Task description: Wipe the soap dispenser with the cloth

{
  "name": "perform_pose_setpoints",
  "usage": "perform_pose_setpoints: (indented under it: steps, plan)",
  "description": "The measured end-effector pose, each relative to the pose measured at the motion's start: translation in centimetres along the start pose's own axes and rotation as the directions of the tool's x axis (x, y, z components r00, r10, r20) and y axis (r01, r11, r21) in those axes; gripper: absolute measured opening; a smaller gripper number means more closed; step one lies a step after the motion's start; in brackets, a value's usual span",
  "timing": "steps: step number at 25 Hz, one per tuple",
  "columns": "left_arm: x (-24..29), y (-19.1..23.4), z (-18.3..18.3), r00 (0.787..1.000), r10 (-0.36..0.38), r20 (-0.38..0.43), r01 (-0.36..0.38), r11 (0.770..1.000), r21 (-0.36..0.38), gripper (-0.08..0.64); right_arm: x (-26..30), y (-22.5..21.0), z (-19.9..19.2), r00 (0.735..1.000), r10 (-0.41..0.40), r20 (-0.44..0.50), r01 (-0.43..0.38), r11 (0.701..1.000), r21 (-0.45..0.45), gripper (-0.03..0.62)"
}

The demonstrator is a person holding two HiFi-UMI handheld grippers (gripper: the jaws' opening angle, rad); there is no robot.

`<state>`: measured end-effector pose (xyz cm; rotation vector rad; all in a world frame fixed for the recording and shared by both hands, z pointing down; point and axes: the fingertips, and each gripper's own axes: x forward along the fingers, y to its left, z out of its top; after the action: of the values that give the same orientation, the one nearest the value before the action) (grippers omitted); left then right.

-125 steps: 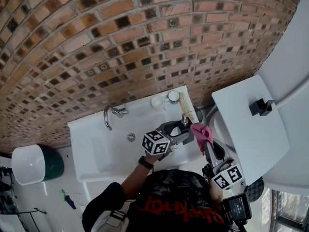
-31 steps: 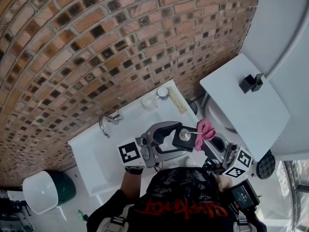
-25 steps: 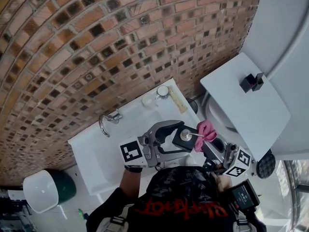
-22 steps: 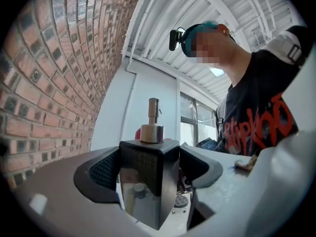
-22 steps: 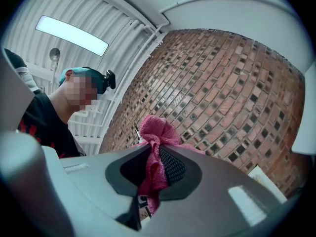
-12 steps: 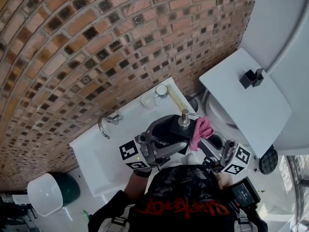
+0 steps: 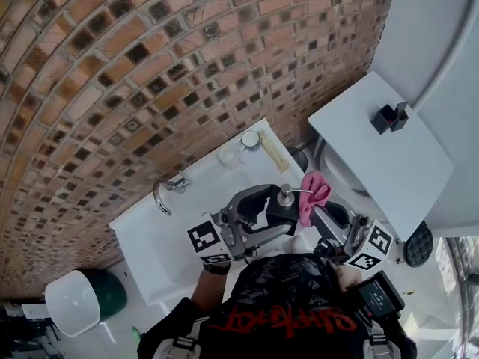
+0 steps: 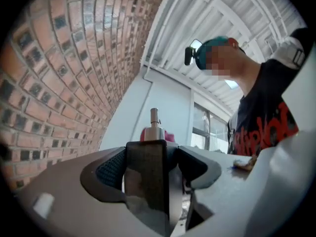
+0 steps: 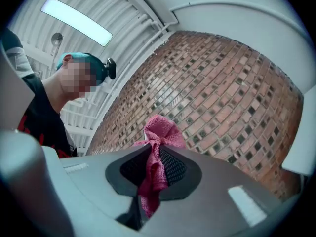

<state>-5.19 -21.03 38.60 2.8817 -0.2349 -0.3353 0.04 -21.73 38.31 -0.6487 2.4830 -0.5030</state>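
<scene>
Two claws are seen close together at the lower middle of the head view, over the right end of a white sink (image 7: pixel 176 215). The left claw (image 8: pixel 150 169) is clenched on the dispenser (image 7: pixel 284 198). Its dark body is gripped upright between the pads, and the silver pump is seen above the jaws. The right claw (image 9: pixel 154 166) is clenched on the pink cloth (image 9: pixel 160 132), which is bunched above the jaws and hangs down between them. In the head view the cloth is seen just right of the pump, at its nozzle; whether they touch cannot be told. A faucet (image 7: pixel 166 191) is seen at the sink's left, and a cup (image 7: pixel 251 139) at its upper right corner, against the brick wall (image 7: pixel 150 66). A white surface (image 7: pixel 374 163) with a small black thing (image 7: pixel 391 116) on it is seen at the right of the frame.
</scene>
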Motion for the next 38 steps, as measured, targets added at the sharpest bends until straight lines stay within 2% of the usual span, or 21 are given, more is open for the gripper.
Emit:
perform_pose_setpoints:
  steps: [1, 2, 4, 6, 8, 11, 13, 15, 17, 20, 21, 22, 23, 26, 28, 30, 32, 34, 36, 37, 38]
  plan:
    - [0.2, -0.2, -0.5, 1.000, -0.012, -0.010, 0.012, 1.000, -0.015, 0.333, 0.1, 0.0, 0.9, 1.000, 0.001, 0.019, -0.001, 1.000, -0.016, 0.044]
    - [0.2, -0.2, -0.5, 1.000, -0.021, 0.016, 0.022, 0.998, -0.058, 0.331, 0.1, 0.1, 1.1, 1.000, 0.005, 0.021, -0.004, 1.000, -0.028, 0.044]
    - [-0.4, 0.6, 0.6, 0.989, -0.017, 0.149, 0.044, 0.982, -0.184, 0.330, 0.2, 0.2, 0.1, 1.000, 0.013, -0.016, -0.013, 0.999, -0.032, 0.043]
    - [-1.7, 2.2, 2.4, 0.951, 0.015, 0.309, 0.080, 0.953, -0.291, 0.322, 0.1, 0.4, -2.4, 0.995, 0.001, -0.097, -0.007, 0.999, -0.053, 0.044]
    - [-3.2, 3.8, 4.1, 0.897, 0.038, 0.440, 0.135, 0.925, -0.356, 0.319, -0.4, 0.7, -4.7, 0.988, -0.013, -0.156, 0.003, 0.998, -0.064, 0.043]
    - [-5.1, 5.3, 5.6, 0.830, 0.047, 0.556, 0.212, 0.895, -0.391, 0.319, -1.3, 0.7, -7.2, 0.973, -0.027, -0.228, 0.010, 0.997, -0.075, 0.043]
    - [-5.3, 5.5, 6.2, 0.810, 0.029, 0.586, 0.240, 0.895, -0.376, 0.319, -1.9, 0.3, -7.7, 0.970, -0.041, -0.240, 0.025, 0.997, -0.070, 0.044]
    - [-4.8, 5.1, 6.2, 0.822, -0.004, 0.569, 0.243, 0.907, -0.345, 0.319, -2.6, 0.0, -6.5, 0.981, -0.044, -0.189, 0.036, 0.998, -0.049, 0.044]
    - [-4.2, 4.3, 5.8, 0.826, -0.069, 0.560, 0.298, 0.896, -0.329, 0.319, -3.2, 0.1, -4.3, 0.995, -0.017, -0.101, 0.015, 1.000, -0.021, 0.044]
    - [-3.8, 2.5, 5.6, 0.770, -0.200, 0.605, 0.470, 0.819, -0.327, 0.319, -4.1, 0.1, -0.4, 0.996, 0.033, 0.088, -0.042, 0.994, 0.100, 0.044]
    - [-3.6, 1.8, 5.5, 0.761, -0.237, 0.603, 0.504, 0.802, -0.321, 0.319, -4.3, 0.0, 0.6, 0.991, 0.035, 0.130, -0.050, 0.992, 0.113, 0.044]
    - [-3.1, 1.1, 5.2, 0.767, -0.268, 0.584, 0.516, 0.797, -0.312, 0.319, -4.4, 0.2, 1.5, 0.987, 0.037, 0.156, -0.054, 0.993, 0.105, 0.044]
    - [-2.4, 0.4, 4.9, 0.783, -0.294, 0.548, 0.514, 0.802, -0.304, 0.319, -4.5, 0.6, 2.4, 0.983, 0.048, 0.177, -0.063, 0.995, 0.083, 0.044]
    - [0.4, -0.7, 3.1, 0.856, -0.334, 0.394, 0.459, 0.842, -0.284, 0.319, -4.2, 3.0, 4.3, 0.974, 0.110, 0.198, -0.109, 0.994, -0.016, 0.044]
    - [2.0, -0.9, 1.9, 0.892, -0.323, 0.316, 0.414, 0.865, -0.284, 0.319, -3.4, 3.7, 3.4, 0.986, 0.115, 0.123, -0.108, 0.992, -0.060, 0.044]
    - [2.8, 0.2, 1.4, 0.910, -0.258, 0.324, 0.363, 0.873, -0.325, 0.319, -2.9, 3.3, 1.0, 0.996, 0.092, 0.008, -0.092, 0.996, -0.020, 0.044]
    - [2.4, 2.5, 1.8, 0.901, -0.160, 0.404, 0.329, 0.858, -0.394, 0.319, -2.8, 3.1, -1.9, 0.991, 0.064, -0.116, -0.064, 0.998, 0.010, 0.044]
    - [1.7, 4.3, 2.5, 0.880, -0.103, 0.463, 0.324, 0.844, -0.428, 0.319, -3.0, 3.1, -4.4, 0.978, 0.034, -0.204, -0.032, 0.999, 0.011, 0.044]
    - [1.2, 4.8, 3.3, 0.854, -0.118, 0.507, 0.367, 0.827, -0.426, 0.319, -3.7, 2.9, -6.4, 0.960, 0.021, -0.278, -0.013, 0.999, 0.030, 0.044]
    - [1.1, 4.5, 3.8, 0.830, -0.149, 0.538, 0.415, 0.809, -0.416, 0.319, -4.4, 2.7, -7.5, 0.948, 0.017, -0.319, -0.002, 0.999, 0.047, 0.044]
    - [0.9, 4.0, 4.5, 0.796, -0.191, 0.574, 0.475, 0.785, -0.398, 0.319, -5.4, 2.4, -8.3, 0.941, 0.020, -0.339, 0.009, 0.996, 0.085, 0.044]
